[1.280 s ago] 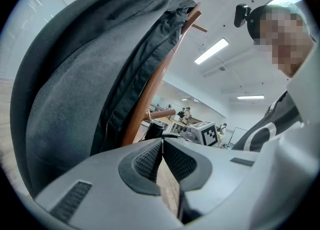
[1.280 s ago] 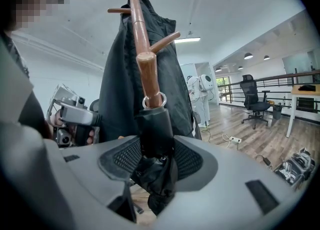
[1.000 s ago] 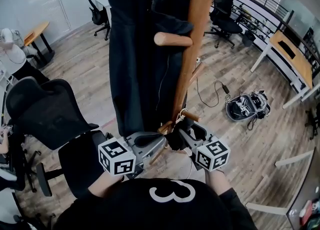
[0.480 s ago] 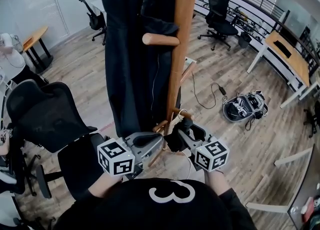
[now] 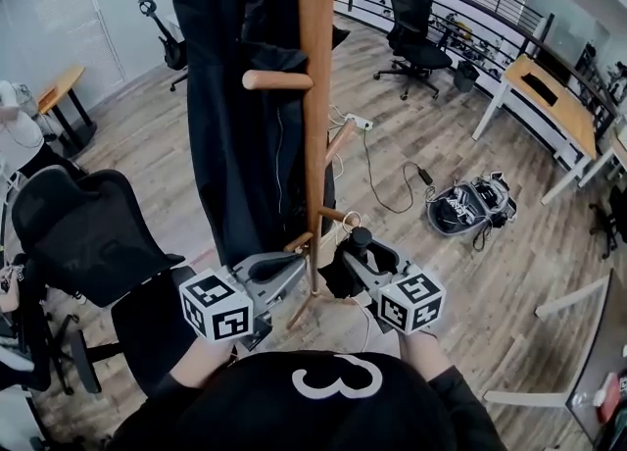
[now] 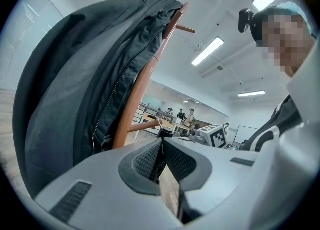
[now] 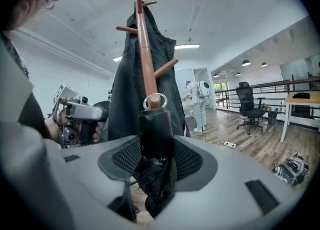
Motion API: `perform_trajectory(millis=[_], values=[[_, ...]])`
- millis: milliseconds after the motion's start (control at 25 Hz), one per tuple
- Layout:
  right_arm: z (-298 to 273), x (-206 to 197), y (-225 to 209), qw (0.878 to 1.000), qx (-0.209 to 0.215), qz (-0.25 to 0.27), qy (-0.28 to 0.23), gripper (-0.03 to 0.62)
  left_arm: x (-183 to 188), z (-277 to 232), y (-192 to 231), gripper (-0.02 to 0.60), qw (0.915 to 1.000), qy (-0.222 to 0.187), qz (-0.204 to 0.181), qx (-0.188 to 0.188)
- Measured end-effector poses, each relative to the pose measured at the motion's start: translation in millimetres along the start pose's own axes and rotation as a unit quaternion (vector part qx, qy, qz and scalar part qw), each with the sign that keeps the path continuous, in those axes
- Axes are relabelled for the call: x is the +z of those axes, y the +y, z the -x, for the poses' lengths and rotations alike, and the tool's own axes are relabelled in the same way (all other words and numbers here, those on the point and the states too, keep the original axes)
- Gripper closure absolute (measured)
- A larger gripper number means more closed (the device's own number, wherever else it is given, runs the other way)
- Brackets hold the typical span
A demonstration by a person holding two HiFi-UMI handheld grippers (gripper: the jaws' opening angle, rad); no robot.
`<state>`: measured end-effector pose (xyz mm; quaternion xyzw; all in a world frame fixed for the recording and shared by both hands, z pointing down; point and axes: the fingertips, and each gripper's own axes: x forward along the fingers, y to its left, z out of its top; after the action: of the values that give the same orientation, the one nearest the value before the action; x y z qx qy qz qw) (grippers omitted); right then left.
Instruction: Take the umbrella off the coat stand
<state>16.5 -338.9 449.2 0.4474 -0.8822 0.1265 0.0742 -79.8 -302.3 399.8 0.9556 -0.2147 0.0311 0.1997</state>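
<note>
The wooden coat stand (image 5: 314, 116) rises in the middle of the head view, with a black coat (image 5: 230, 106) hung on its left side. A folded black umbrella (image 7: 156, 124) sits between the jaws of my right gripper (image 7: 157, 149), which is shut on it. The umbrella's pale loop (image 7: 155, 101) rings the end of a low peg (image 5: 333, 214). In the head view my right gripper (image 5: 355, 245) is just right of the pole's lower part. My left gripper (image 5: 279, 265) is just left of the pole, jaws closed together on nothing (image 6: 161, 155).
Black office chairs (image 5: 83, 228) stand close on the left. A bag (image 5: 470, 206) lies on the wooden floor at the right, with a power strip (image 5: 357, 124) and cable beyond the stand. A desk (image 5: 551, 98) is at the far right.
The coat stand has shifted left in the head view as the head camera moved. Both grippers keep nearly the same places by the pole, the right one still closed on the umbrella.
</note>
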Motion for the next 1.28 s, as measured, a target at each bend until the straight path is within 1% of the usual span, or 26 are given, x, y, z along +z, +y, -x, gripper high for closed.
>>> perform_trajectory(millis=[360,600,840,1280], values=[[30,4,9,1.000,0.007,0.005,-0.002,0.387,1,-1,-27,0.557,1.0000,-0.008,-0.002,0.003],[56,2,24,1.000,0.018,0.008,-0.005,0.388,-5,3,-53,0.557,0.9998,-0.002,-0.017,0.011],[91,1,40,1.000,0.027,0.005,-0.015,0.388,-13,9,-80,0.557,0.9997,-0.006,-0.019,0.016],[168,-9,69,0.999,0.038,0.014,-0.022,0.388,-37,13,-145,0.557,0.9996,-0.007,-0.024,0.016]])
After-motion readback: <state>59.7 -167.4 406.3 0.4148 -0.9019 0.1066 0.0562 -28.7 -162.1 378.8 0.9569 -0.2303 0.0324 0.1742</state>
